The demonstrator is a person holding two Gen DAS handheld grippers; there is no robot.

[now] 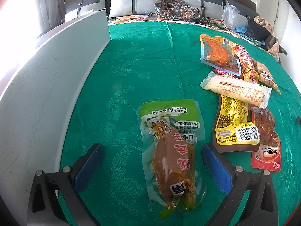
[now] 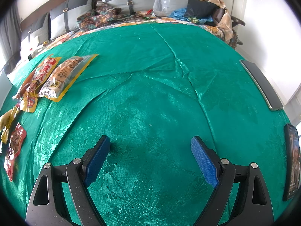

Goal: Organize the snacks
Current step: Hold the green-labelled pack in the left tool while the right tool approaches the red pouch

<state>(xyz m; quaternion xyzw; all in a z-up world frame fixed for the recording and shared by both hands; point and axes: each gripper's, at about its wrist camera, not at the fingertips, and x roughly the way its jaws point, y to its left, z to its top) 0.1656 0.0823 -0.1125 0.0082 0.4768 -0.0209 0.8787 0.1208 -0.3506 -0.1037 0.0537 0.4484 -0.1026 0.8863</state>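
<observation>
Left gripper point(image 1: 152, 152) jaws apart w/ green squid pouch point(image 1: 173, 150) lying flat btwn them. Prob light, floppy, slick film; best pinch across firm mid-bulge. Right gripper point(image 2: 150, 146) apart, nothing btwn.

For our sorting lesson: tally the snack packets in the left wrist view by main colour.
Green packet: 1
White packet: 1
Yellow packets: 2
Red packets: 2
Clear packet, orange contents: 1
Total: 7
</observation>
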